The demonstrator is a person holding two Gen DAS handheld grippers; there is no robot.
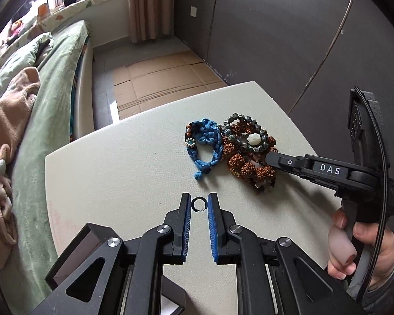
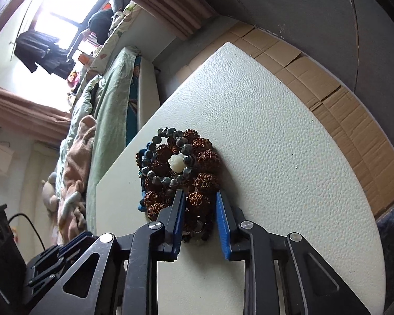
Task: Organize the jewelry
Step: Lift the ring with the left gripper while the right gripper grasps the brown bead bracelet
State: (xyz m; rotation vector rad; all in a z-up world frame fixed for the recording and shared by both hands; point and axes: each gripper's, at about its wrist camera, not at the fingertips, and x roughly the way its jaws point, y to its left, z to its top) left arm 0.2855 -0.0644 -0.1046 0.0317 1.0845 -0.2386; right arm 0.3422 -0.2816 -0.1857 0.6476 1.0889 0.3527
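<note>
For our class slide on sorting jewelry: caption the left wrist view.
Left gripper straddles a small dark ring while the right gripper reaches into the tangled bead bracelets.

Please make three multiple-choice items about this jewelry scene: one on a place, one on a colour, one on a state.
1. Where is the small dark ring?
A. between the left gripper fingers
B. on the bead pile
C. on the floor

2. What colour is the braided cord bracelet?
A. red
B. blue
C. yellow

3. How is the right gripper?
A. shut on nothing
B. out of sight
C. open around the brown bead bracelet

Answers: A, the ring lies on the white table between the blue pads; B, its cord is blue; C, its fingers stand apart with brown beads between them.
</note>
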